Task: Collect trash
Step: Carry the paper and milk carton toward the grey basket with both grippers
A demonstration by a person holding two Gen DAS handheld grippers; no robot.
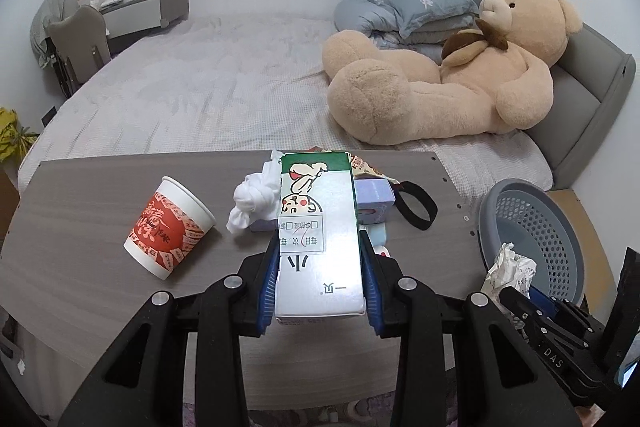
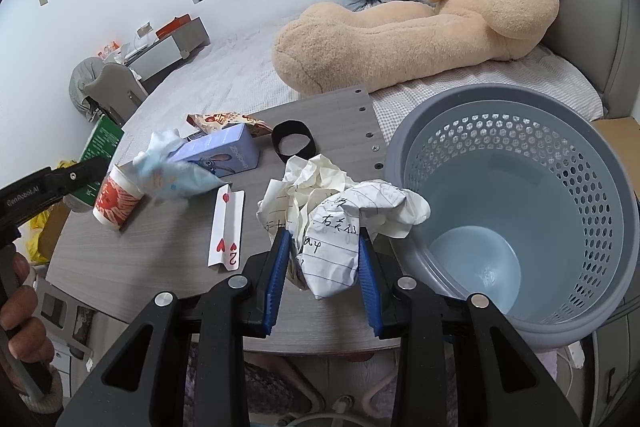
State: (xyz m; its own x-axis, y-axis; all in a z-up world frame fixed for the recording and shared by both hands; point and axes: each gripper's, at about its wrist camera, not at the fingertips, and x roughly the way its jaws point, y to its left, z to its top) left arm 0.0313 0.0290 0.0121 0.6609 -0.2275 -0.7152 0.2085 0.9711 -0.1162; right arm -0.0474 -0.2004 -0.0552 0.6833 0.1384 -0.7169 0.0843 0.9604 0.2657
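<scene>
My left gripper [image 1: 320, 239] is shut on a white and green carton [image 1: 316, 267], held above the grey table [image 1: 80, 287]. In the right wrist view the carton's green end [image 2: 102, 143] sticks out past the left gripper [image 2: 98, 167]. My right gripper [image 2: 324, 239] is shut on a ball of crumpled lined paper [image 2: 332, 211], just left of the grey perforated basket [image 2: 400, 155]. On the table lie a red and white paper cup [image 1: 168, 227] on its side, a knotted white tissue [image 1: 254, 201], a purple box [image 2: 224, 151] and a playing card [image 2: 227, 223].
A snack wrapper [image 2: 224, 121] and a black band [image 2: 294, 143] lie near the table's far edge. Behind the table is a bed with a big teddy bear [image 1: 460, 79] and pillows [image 1: 400, 7]. A person's hand [image 2: 20, 307] holds the left gripper's handle.
</scene>
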